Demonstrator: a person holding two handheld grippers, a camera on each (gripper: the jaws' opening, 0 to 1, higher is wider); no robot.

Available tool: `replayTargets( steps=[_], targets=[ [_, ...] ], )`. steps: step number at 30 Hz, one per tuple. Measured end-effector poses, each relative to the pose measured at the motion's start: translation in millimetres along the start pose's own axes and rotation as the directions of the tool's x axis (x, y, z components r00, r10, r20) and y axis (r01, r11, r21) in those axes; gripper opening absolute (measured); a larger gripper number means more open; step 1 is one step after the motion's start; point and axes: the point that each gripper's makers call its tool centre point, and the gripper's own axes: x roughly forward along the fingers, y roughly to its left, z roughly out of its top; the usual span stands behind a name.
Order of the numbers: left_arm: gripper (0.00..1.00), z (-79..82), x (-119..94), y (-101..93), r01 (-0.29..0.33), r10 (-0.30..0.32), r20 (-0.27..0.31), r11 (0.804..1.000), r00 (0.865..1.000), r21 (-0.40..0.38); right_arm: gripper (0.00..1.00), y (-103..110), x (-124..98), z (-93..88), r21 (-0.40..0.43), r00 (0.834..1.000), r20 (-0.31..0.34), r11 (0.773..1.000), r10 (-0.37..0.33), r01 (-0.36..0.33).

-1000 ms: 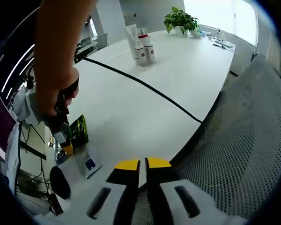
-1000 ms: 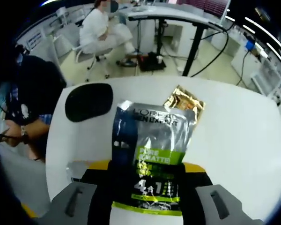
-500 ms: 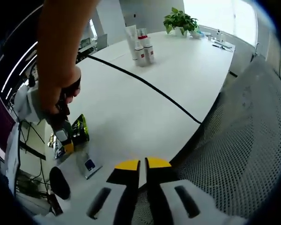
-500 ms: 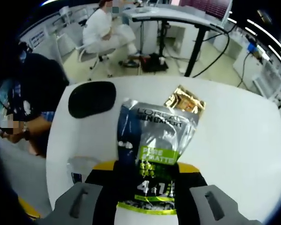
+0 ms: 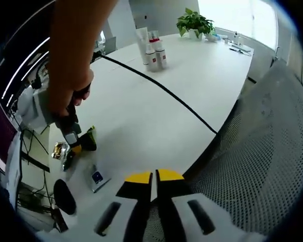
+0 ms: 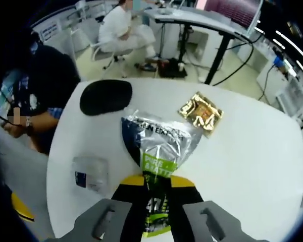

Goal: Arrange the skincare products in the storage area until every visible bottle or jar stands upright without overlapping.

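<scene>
A group of white skincare bottles (image 5: pixel 152 50), some red-capped, stands upright far across the white table (image 5: pixel 141 116). My left gripper (image 5: pixel 152 176) is shut and holds nothing, hovering at the table's near edge. A hand holds my right gripper (image 6: pixel 154 182), whose jaws are shut on a silver and green L'Oreal pouch (image 6: pixel 159 146); the pouch is pinched narrow between them. The left gripper view has that pouch (image 5: pixel 87 141) hanging below the right gripper (image 5: pixel 73 143) at the left. A gold sachet (image 6: pixel 202 112) lies just beyond it, and a small clear packet (image 6: pixel 90 174) lies to the left.
A black oval pad (image 6: pixel 106 97) lies at the table's rounded end. A black cable (image 5: pixel 161 91) runs across the table. A potted plant (image 5: pixel 194 22) stands at the far end. A mesh chair back (image 5: pixel 252 151) is on the right. People sit beyond the table end.
The right gripper's jaws have closed in on the pouch, crumpling it narrow, and drawn it back from the gold sachet. The left gripper has stayed put.
</scene>
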Motion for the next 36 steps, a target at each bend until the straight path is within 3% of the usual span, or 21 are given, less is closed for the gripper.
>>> replayTargets(
  steps=[6, 11, 19, 23, 25, 27, 31, 34, 36],
  targets=[
    [0.0, 0.7, -0.4, 0.2, -0.001, 0.001, 0.003, 1.0, 1.0, 0.002, 0.03, -3.2, -17.1, -0.7, 0.042, 0.996, 0.081, 0.999, -0.026, 0.023],
    [0.01, 2.2, -1.1, 1.0, -0.004, 0.004, 0.012, 1.0, 1.0, 0.002, 0.03, 17.0, -41.5, -2.0, 0.104, 0.98, 0.198, 0.995, -0.027, 0.006],
    [0.01, 5.5, -1.8, -1.0, 0.001, -0.001, 0.03, 1.0, 1.0, 0.014, 0.03, 55.0, -85.0, -37.0, 0.21, 0.951, 0.301, 0.978, -0.072, 0.007],
    [0.01, 2.5, -0.7, -3.5, 0.012, -0.012, 0.012, 1.0, 1.0, 0.016, 0.03, 67.6, -108.5, -56.3, 0.287, 0.93, 0.35, 0.958, -0.11, 0.005],
    [0.01, 1.4, -0.3, -4.5, 0.015, -0.015, 0.005, 1.0, 1.0, 0.016, 0.03, 76.8, -119.1, -67.6, 0.37, 0.915, 0.38, 0.929, -0.135, -0.016],
    [0.02, 0.9, -0.1, -5.1, 0.017, -0.017, 0.002, 1.0, 1.0, 0.017, 0.03, 83.4, -123.4, -74.7, 0.367, 0.915, 0.379, 0.93, -0.139, -0.01],
    [0.05, 17.6, -5.4, -5.3, 0.009, -0.011, 0.092, 1.0, 0.996, 0.023, 0.03, 97.5, -137.0, -84.0, 0.42, 0.895, 0.409, 0.908, -0.179, -0.011],
    [0.06, 19.7, -6.1, -7.6, 0.012, -0.016, 0.099, 0.999, 0.995, 0.04, 0.03, 107.8, -150.0, -90.7, 0.461, 0.88, 0.429, 0.887, -0.202, -0.021],
    [0.05, 19.5, -5.3, -9.4, 0.023, -0.027, 0.098, 0.999, 0.995, 0.04, 0.03, 114.6, -157.6, -97.0, 0.462, 0.877, 0.432, 0.887, -0.21, -0.016]
  ],
)
